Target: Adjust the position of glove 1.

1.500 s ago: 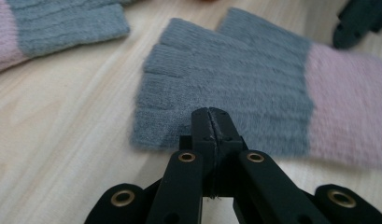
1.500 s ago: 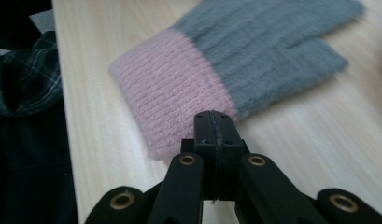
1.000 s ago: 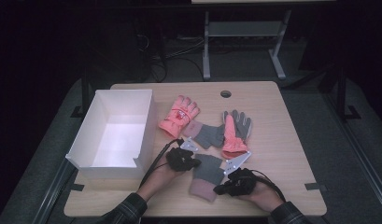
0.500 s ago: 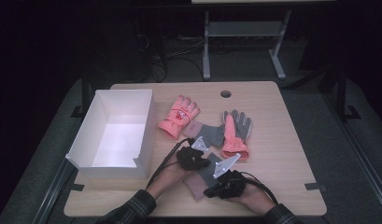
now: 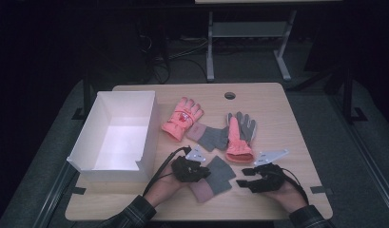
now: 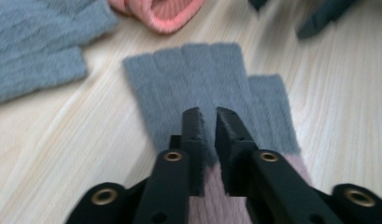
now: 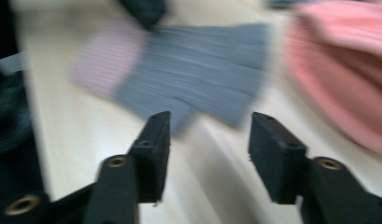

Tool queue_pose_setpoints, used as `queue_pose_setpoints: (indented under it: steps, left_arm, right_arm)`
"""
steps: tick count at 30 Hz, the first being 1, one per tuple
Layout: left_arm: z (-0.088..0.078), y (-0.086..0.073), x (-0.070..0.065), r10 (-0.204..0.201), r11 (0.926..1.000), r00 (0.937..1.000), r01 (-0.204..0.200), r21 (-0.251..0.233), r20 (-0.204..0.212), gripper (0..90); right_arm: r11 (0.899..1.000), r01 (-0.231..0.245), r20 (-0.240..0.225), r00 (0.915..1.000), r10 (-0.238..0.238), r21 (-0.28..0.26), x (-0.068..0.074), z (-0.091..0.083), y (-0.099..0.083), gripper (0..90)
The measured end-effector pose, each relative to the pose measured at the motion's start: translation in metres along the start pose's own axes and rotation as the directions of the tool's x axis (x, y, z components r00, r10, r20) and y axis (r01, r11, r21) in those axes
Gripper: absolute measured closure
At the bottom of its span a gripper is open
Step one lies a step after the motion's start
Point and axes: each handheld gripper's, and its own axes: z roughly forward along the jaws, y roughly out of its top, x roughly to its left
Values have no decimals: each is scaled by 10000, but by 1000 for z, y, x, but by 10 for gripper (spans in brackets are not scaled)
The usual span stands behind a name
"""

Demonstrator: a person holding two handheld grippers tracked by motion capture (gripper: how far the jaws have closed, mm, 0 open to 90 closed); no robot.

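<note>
While my left tongs sit low over the grey glove with the pink cuff near my edge of the bench, they have just been opening, so they stand only a little apart with the wool under them and no firm pinch on it. My right tongs have just been opening too, and they stand wide with nothing in them, just beside the glove. If I lift now, the glove could slip out and flop back, or I could bump the pink glove close by.

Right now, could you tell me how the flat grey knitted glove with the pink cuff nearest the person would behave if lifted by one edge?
The grey knitted glove with the pink cuff lies thin and flat, so it would probably droop. Its fuzzy knit looks grippy, and it seems light.
</note>
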Motion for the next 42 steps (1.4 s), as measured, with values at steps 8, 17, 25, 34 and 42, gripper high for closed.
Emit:
queue_pose_setpoints:
  steps: [8, 17, 25, 34, 42]
  left_arm:
    - [12, -4, 2, -78, 9992, 9996, 67, 403, 268, 766]
    - [16, 6, -1, -66, 9997, 9985, 53, 241, 546, 874]
    - [34, 16, -16, 340, 9983, 9933, -389, 423, 1103, 874]
    - [24, 17, -13, 357, 9992, 9926, -377, 147, 1164, 733]
    - [4, 29, 18, -16, 9999, 9997, 13, 129, 250, 896]
  right_arm:
    - [9908, -1144, 1665, 9781, 1250, -718, -37, -24, -18, 266]
    - [9833, -1533, 2710, 9466, 1746, -982, -57, -27, -27, 161]
    - [9789, -1735, 3282, 9232, 1998, -1076, -68, -29, -34, 141]
    - [9815, -1689, 3828, 9040, 1906, -899, -73, -21, -39, 135]
    - [9844, -1467, 3994, 9002, 1737, -977, -71, -19, -41, 127]
